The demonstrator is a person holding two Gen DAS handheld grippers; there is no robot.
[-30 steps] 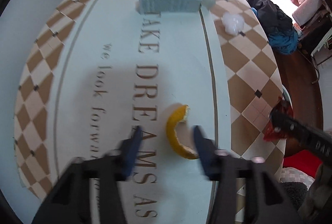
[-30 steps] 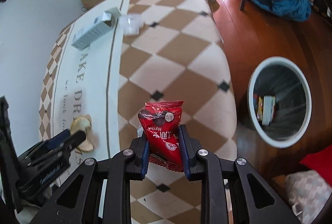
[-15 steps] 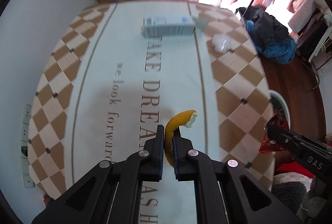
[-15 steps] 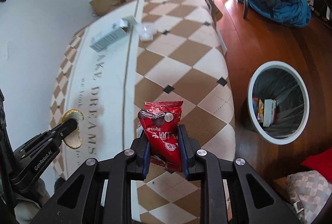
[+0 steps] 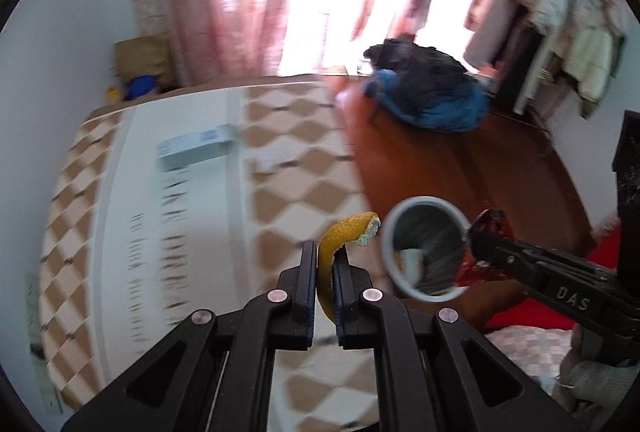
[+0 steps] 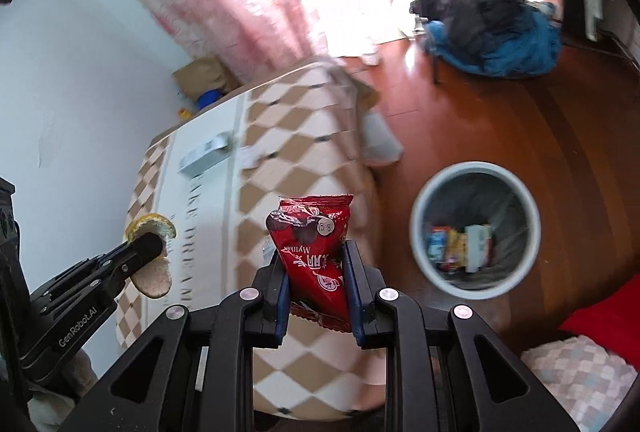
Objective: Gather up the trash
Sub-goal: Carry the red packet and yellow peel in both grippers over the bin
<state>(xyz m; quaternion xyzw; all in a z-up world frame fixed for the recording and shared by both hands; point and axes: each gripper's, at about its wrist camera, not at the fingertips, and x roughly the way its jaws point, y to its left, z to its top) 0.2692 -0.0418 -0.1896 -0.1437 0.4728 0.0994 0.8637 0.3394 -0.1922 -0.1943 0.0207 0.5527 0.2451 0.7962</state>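
My left claw (image 5: 325, 272) is clamped on the orange peel (image 5: 340, 240) at centre frame, held edge-on so its curled end hangs free to drop. My right claw (image 6: 316, 268) pinches the red snack packet (image 6: 314, 244) upright by its lower half. The bin (image 6: 476, 228), right of centre, stands on the floor beside the table (image 6: 280, 136); I judge both loads are headed there. Blur smears the box (image 5: 196, 148) and the bin's contents.

My matt black plastic left gripper (image 5: 323, 268) pinches a rough, dull yellow peel (image 5: 340, 236); my right gripper (image 6: 315, 264) clamps a glossy, crinkled red foil snack packet (image 6: 314, 236) over the shiny reddish wood floor (image 6: 500, 120).
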